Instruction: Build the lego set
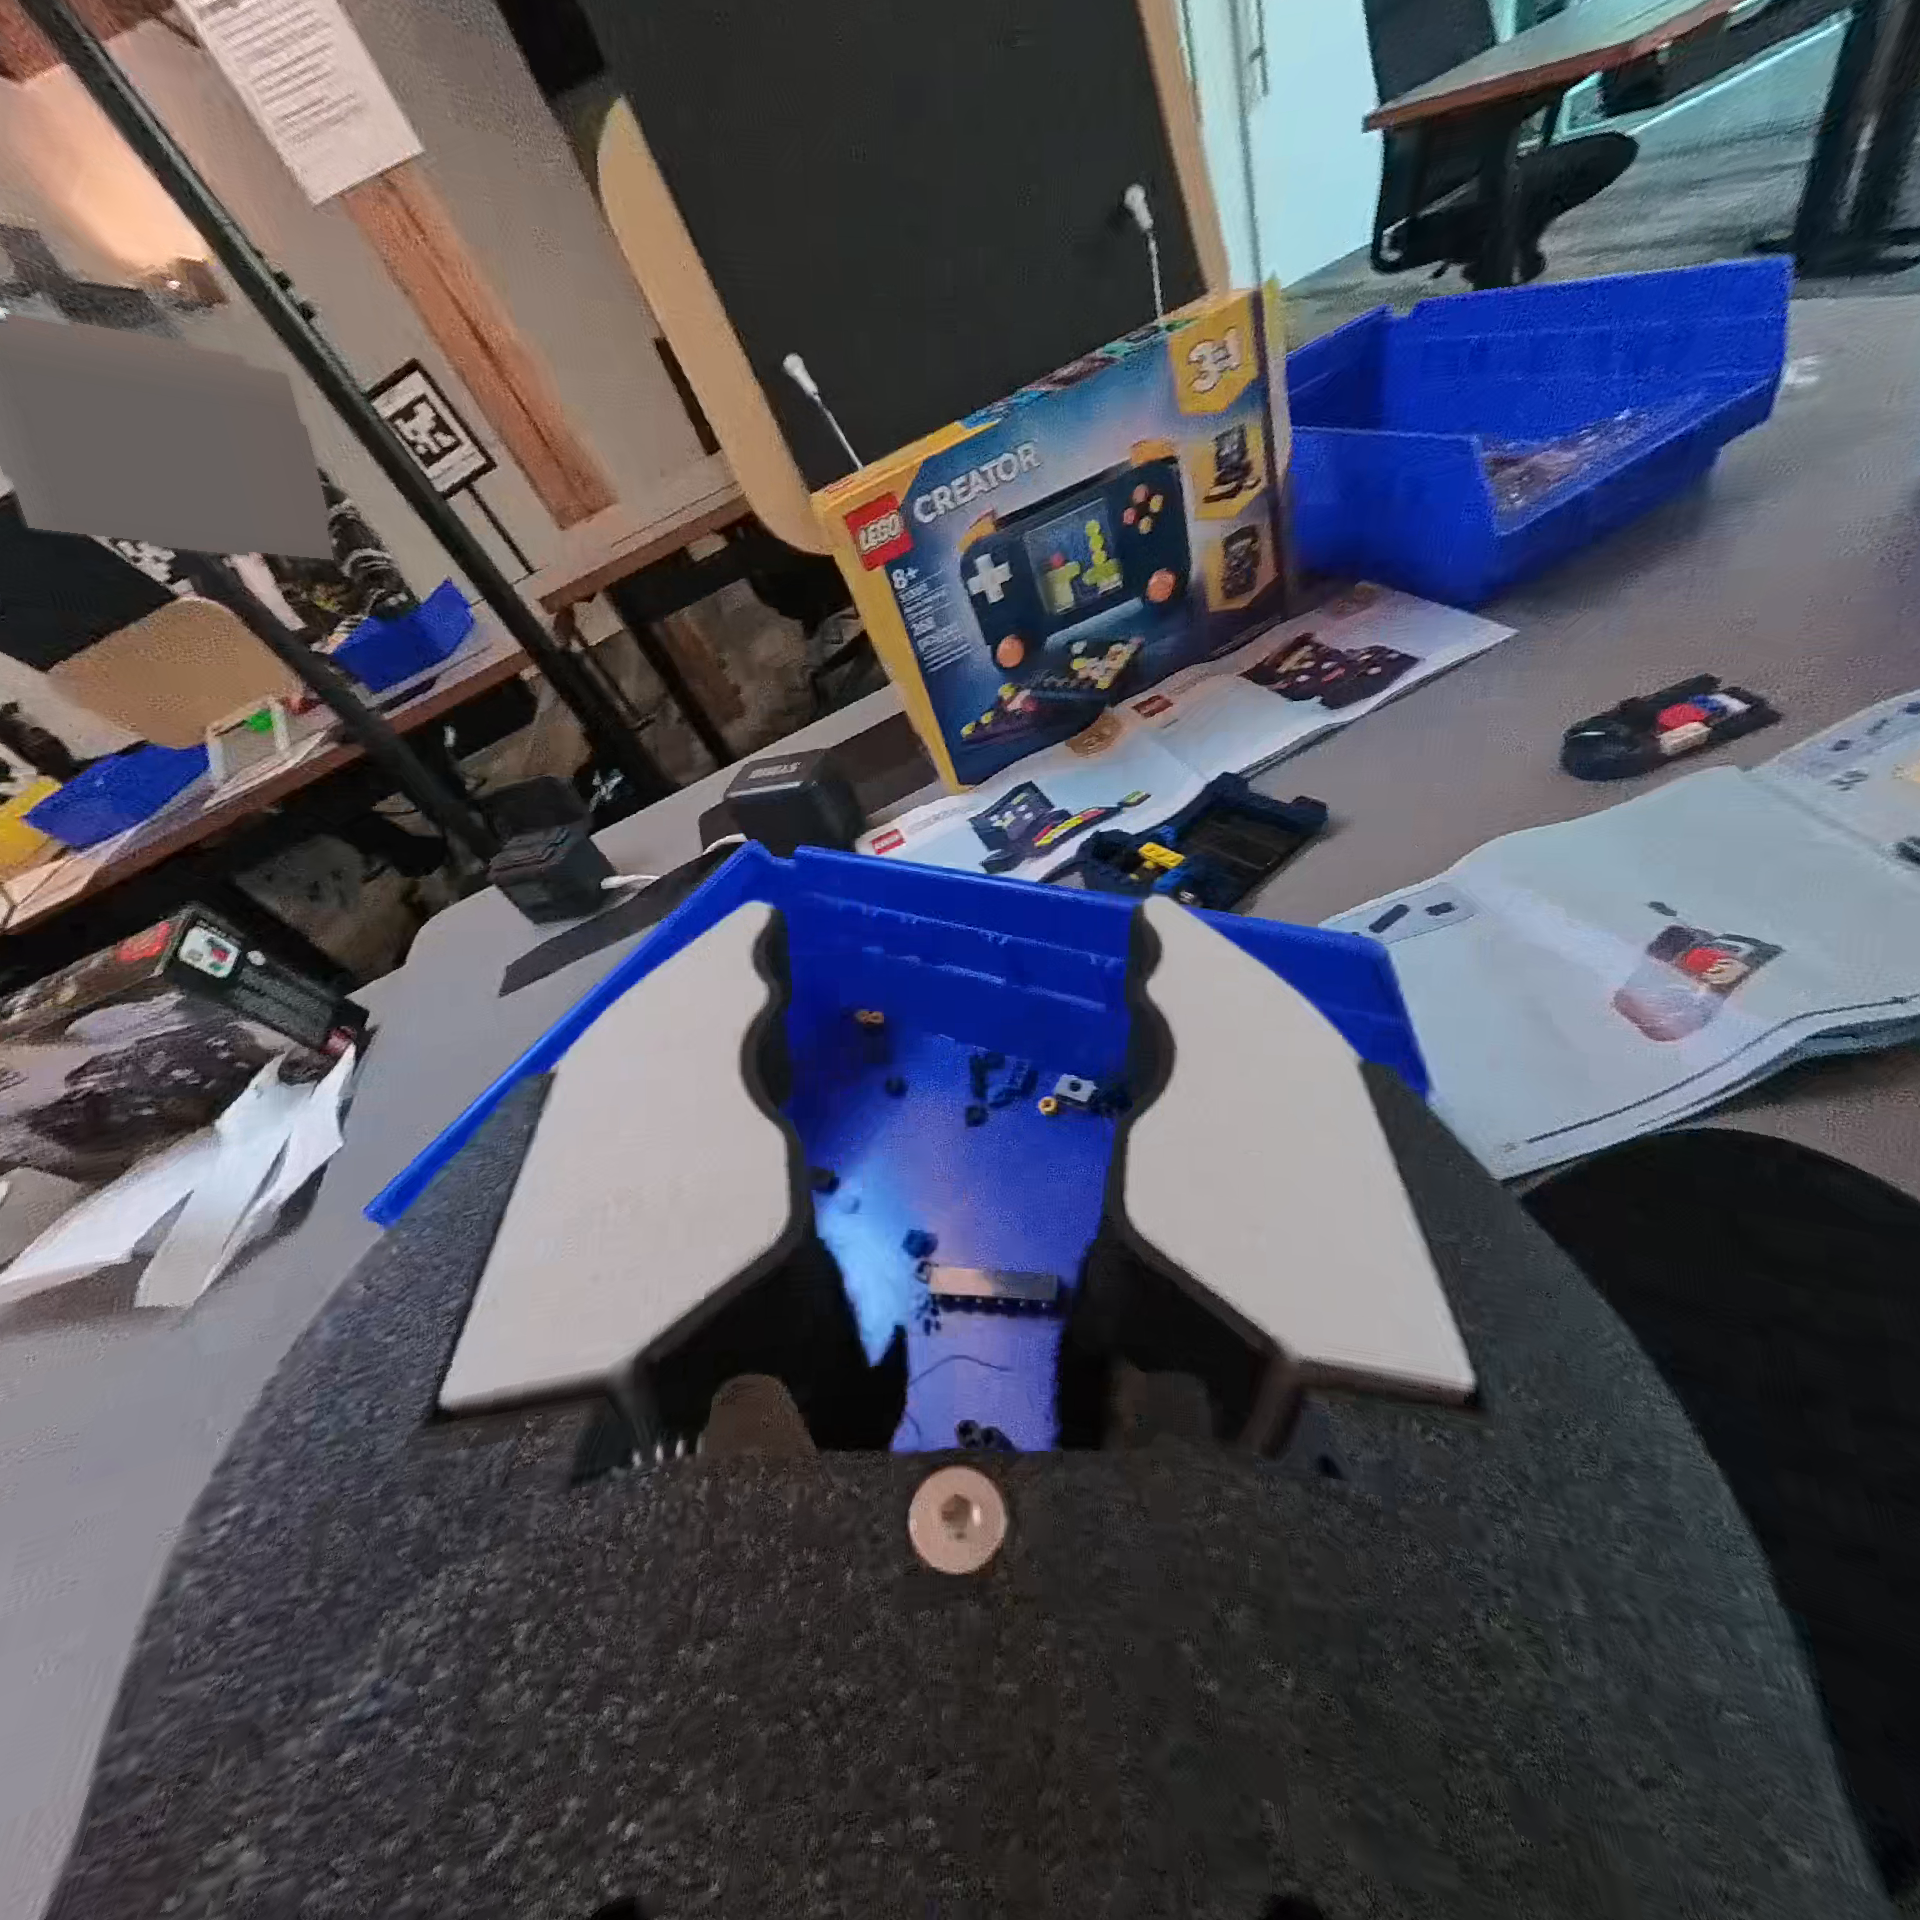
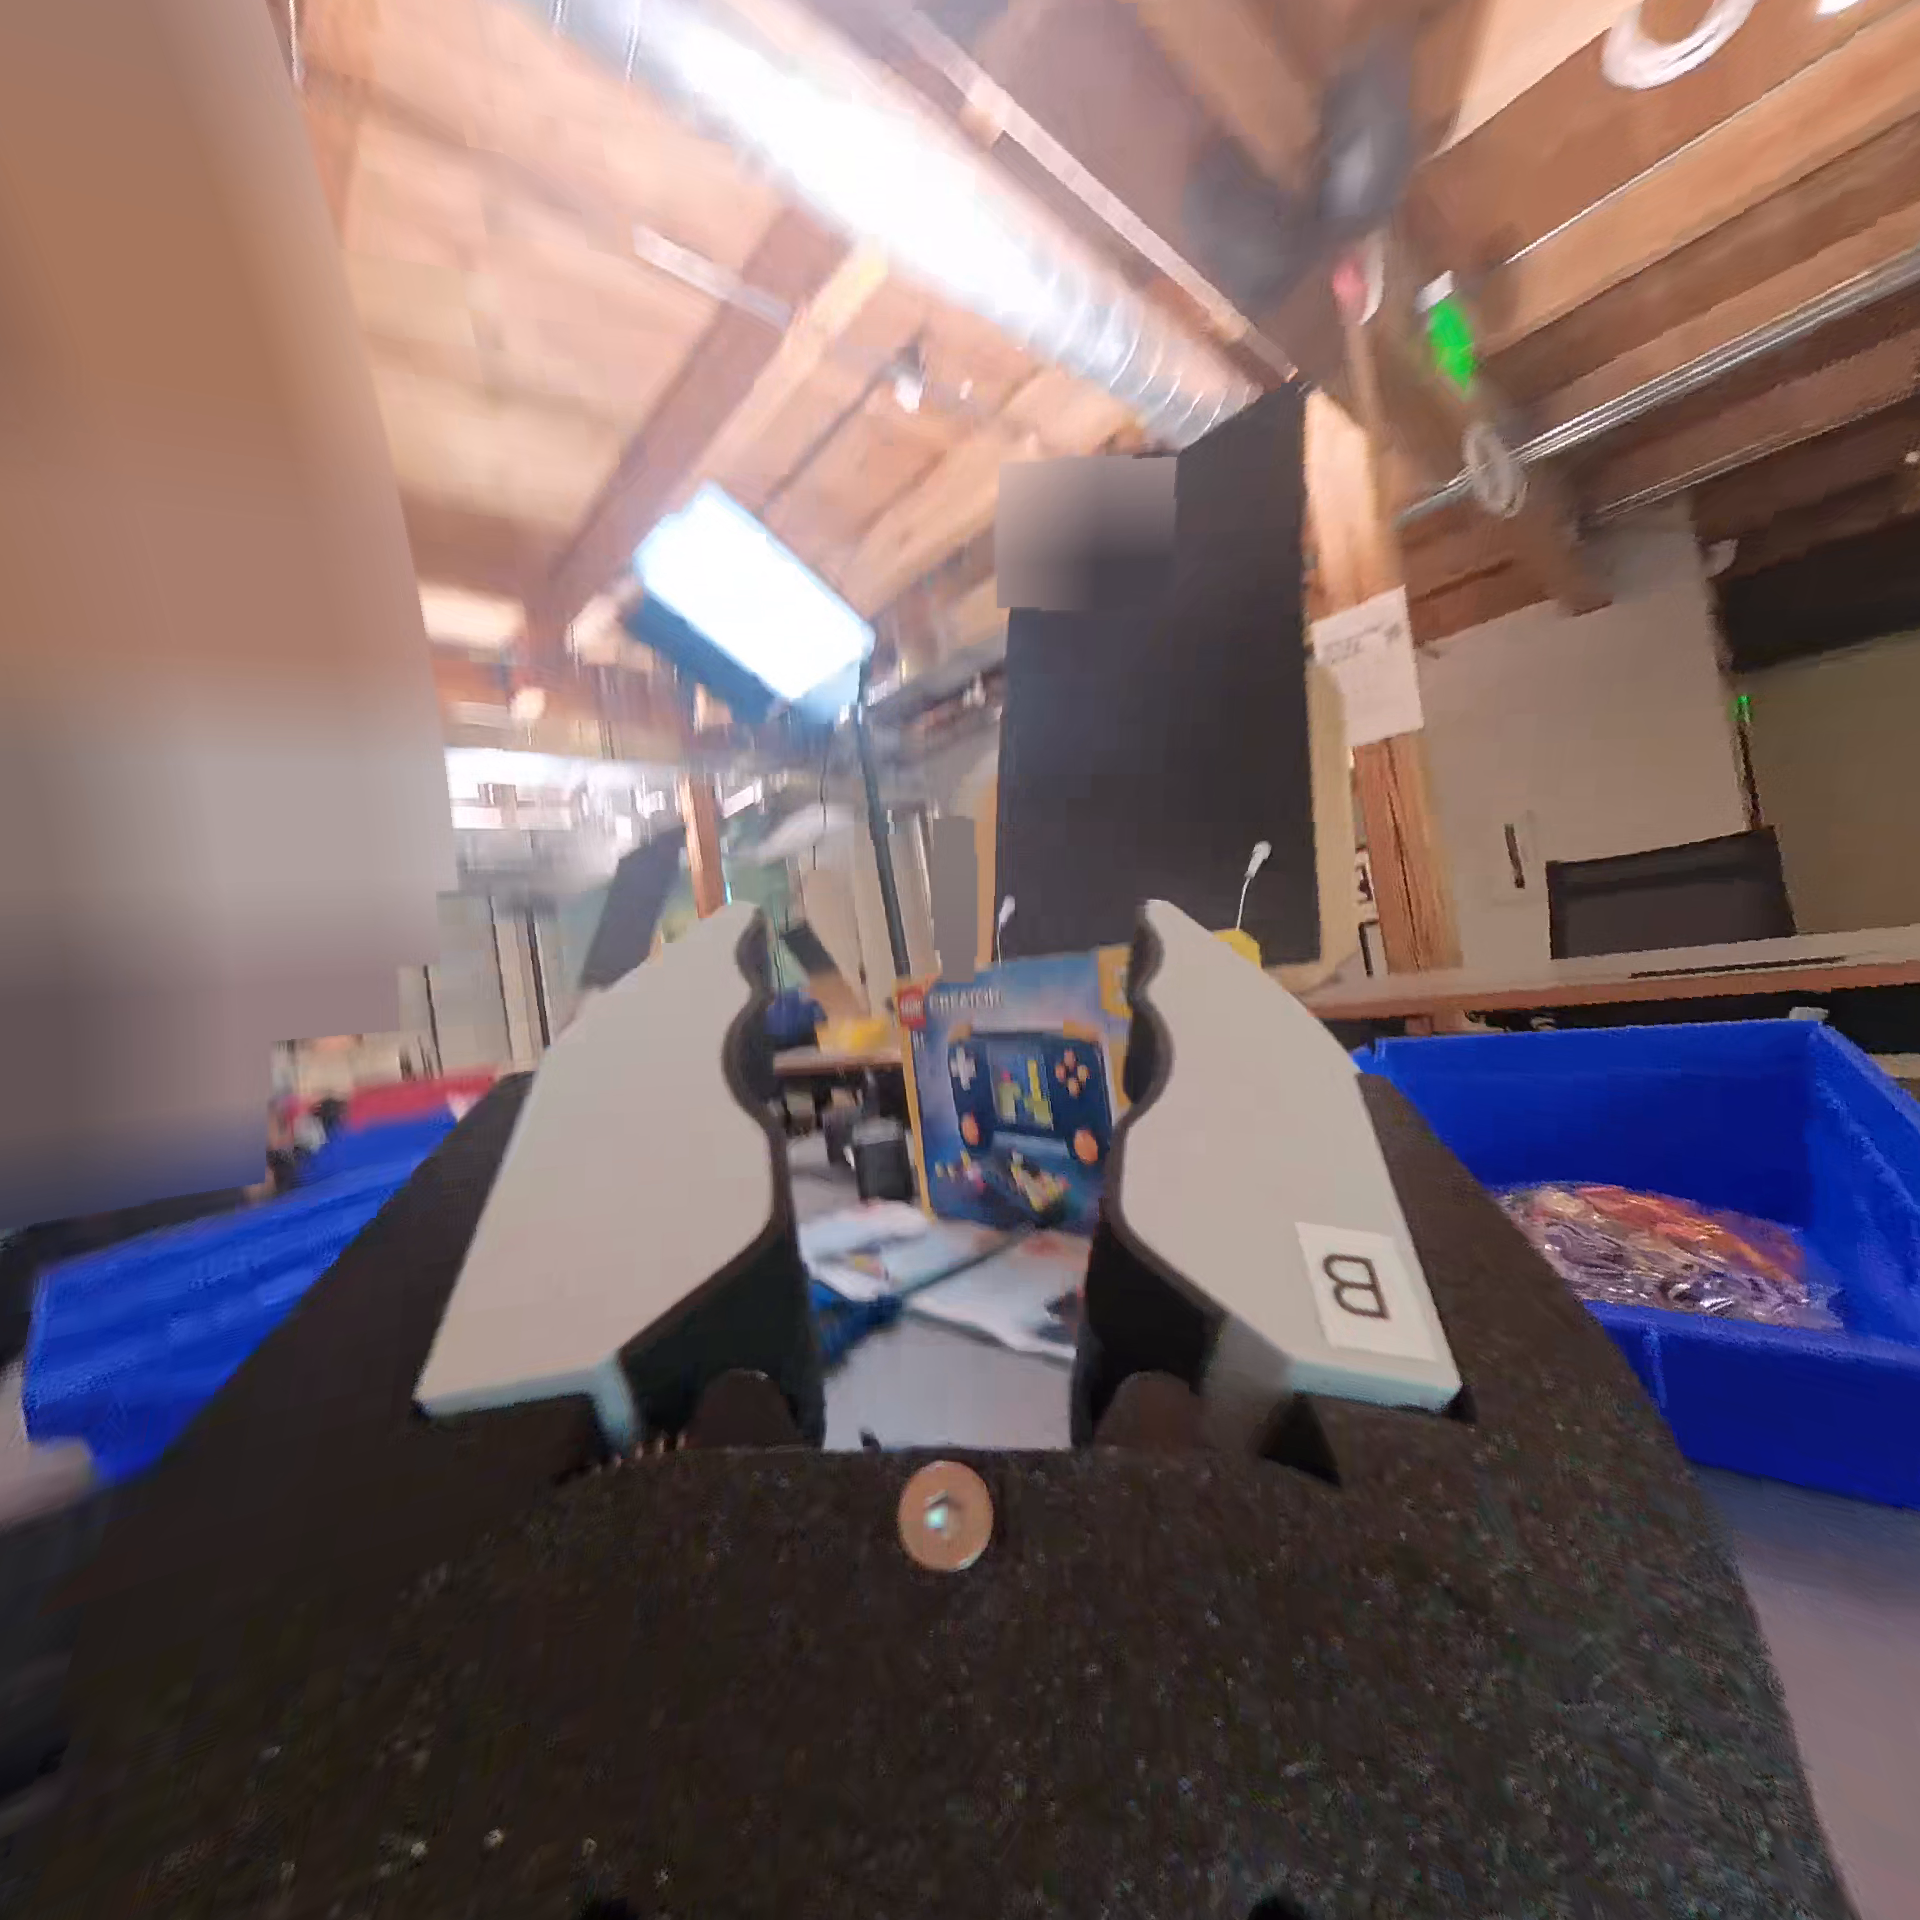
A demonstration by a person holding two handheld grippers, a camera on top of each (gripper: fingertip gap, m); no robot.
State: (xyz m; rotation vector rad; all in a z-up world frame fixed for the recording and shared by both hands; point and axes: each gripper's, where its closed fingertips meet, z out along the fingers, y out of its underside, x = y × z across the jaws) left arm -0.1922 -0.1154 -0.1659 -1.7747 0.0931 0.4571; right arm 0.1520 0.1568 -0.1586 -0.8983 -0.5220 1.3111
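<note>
In the left wrist view, the left claw (image 1: 954,925) stands wide open with nothing between its fingers (image 1: 665,1122); it hangs over a small blue bin (image 1: 935,935) near the edge of the grey tabletop (image 1: 1621,665), and the far wall of the bin shows between the fingertips without either pad touching it. On the bin's floor lie a few small toy bricks (image 1: 1003,1081), mostly dark, with one light piece and a yellow one among them. Beyond the bin lies a half-built dark blue brick model (image 1: 1205,836) on an open instruction booklet (image 1: 1174,748), and behind that a toy set box (image 1: 1060,551) stands upright. A second open booklet (image 1: 1621,997) lies to the right, a small dark brick assembly (image 1: 1668,722) sits farther off, and a larger blue bin (image 1: 1455,520) stands at the back right. In the right wrist view, which is blurred, the right claw (image 2: 948,925) is likewise wide open and holds nothing, raised well above the tabletop and aimed toward the same toy set box (image 2: 1013,1091). The larger blue bin (image 2: 1621,1122) at its right holds clear bags of pieces (image 2: 1652,1257). Nothing is in hand; the model looks only partly built.
</note>
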